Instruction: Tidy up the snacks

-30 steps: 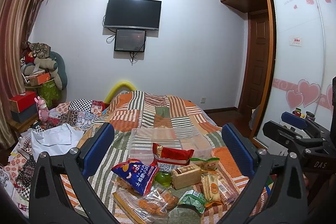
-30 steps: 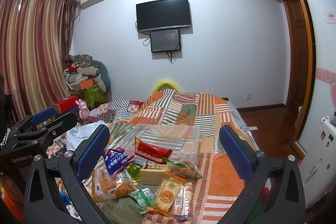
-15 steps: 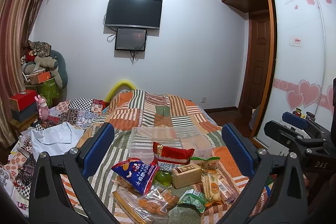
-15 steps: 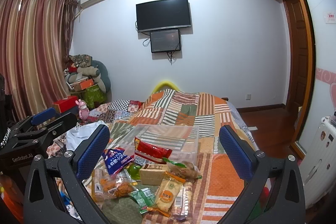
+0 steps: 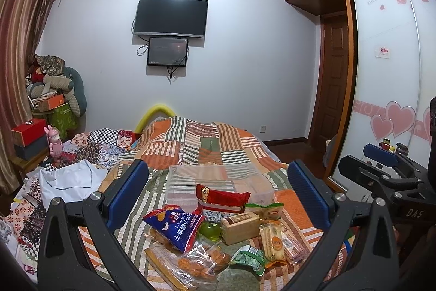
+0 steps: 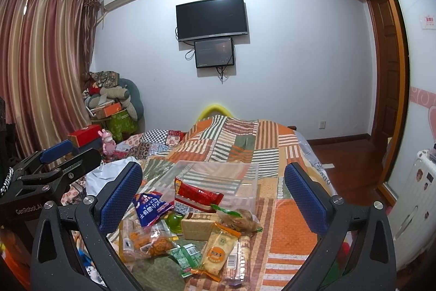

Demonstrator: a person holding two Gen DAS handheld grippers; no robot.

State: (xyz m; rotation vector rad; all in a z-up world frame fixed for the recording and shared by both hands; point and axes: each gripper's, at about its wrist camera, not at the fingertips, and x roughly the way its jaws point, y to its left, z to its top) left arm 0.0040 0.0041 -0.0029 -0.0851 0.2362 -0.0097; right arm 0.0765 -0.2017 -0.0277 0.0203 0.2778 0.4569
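A heap of snack packets lies on the striped patchwork bedspread: a blue chip bag, a red packet, a brown cake bar, a green jelly cup and an orange-labelled wafer pack. Behind them stands a clear plastic box with the red packet leaning on its front. My left gripper hovers open above the heap. My right gripper also stands open, holding nothing. The same blue bag, red packet and clear box show in the right wrist view.
Crumpled white cloth and patterned quilts lie on the bed's left side. A pink toy, red box and piled cushions crowd the left corner. A wardrobe with sliding doors and a door stand right.
The left wrist view has drifted slightly, so the room sits a touch higher and to the right in frame. The right gripper and the snacks have not moved.
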